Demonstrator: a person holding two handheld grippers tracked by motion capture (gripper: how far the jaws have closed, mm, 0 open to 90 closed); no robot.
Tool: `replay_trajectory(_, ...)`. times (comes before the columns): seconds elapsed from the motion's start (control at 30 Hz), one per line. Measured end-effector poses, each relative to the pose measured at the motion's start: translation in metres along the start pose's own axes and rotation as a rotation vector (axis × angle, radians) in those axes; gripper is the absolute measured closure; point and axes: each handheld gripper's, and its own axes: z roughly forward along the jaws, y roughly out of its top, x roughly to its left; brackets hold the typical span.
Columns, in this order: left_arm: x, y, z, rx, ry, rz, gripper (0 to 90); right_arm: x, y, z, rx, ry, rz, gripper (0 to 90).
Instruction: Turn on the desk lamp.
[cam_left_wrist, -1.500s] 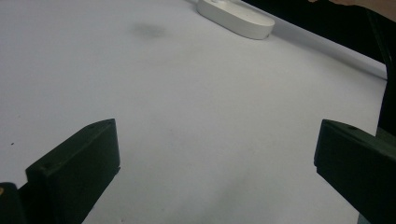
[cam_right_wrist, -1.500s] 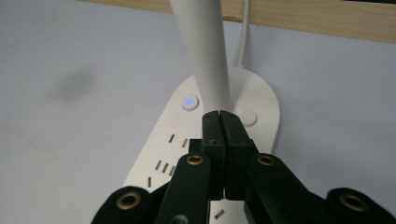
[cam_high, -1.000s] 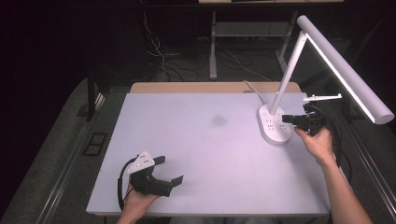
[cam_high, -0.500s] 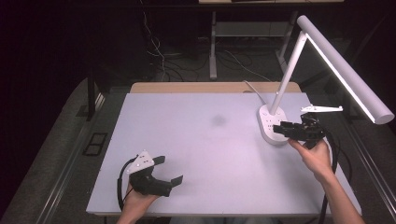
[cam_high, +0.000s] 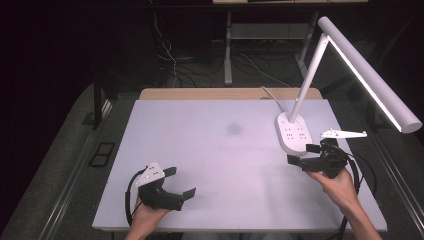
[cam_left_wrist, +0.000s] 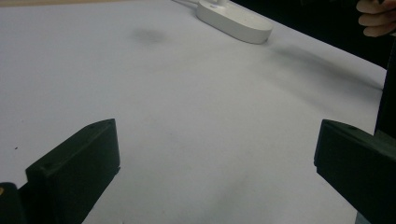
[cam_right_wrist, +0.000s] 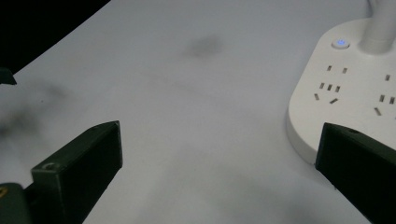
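Note:
A white desk lamp stands at the table's right, lit, with its base (cam_high: 294, 134) carrying sockets and a blue-lit button (cam_right_wrist: 341, 43). My right gripper (cam_high: 301, 154) is held just in front of that base, open and empty, pointing left across the table. In the right gripper view its jaws (cam_right_wrist: 219, 154) stand wide apart with the base (cam_right_wrist: 355, 93) at the right. My left gripper (cam_high: 181, 182) rests near the front left edge, open, nothing between its jaws (cam_left_wrist: 219, 154). In the left gripper view the base (cam_left_wrist: 236, 21) lies far off.
The white table (cam_high: 215, 150) bears a faint dark smudge (cam_high: 233, 129) near its middle. The lamp's long head (cam_high: 370, 75) hangs over the right edge above my right hand. Its cord (cam_high: 270, 94) runs off the back. Dark floor surrounds the table.
My right gripper has drawn back from beside the lamp base toward the front edge and turned to point left. The left gripper has stayed put.

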Motion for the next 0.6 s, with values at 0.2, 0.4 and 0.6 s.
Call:
replay_trajectory(0.2,0.000,0.000,0.000,0.002,-0.001,0.004,0.0,0.007,-0.020,-0.004,-0.014,0.020,0.003,0.4)
replay_trajectory(0.4,0.000,0.000,0.000,0.003,0.000,0.004,0.0,0.011,-0.040,-0.011,-0.037,0.046,-0.010,0.4)
replay_trajectory(0.6,-0.001,0.000,0.001,0.005,-0.003,0.004,0.0,0.020,-0.057,-0.013,-0.039,0.064,-0.043,0.5)
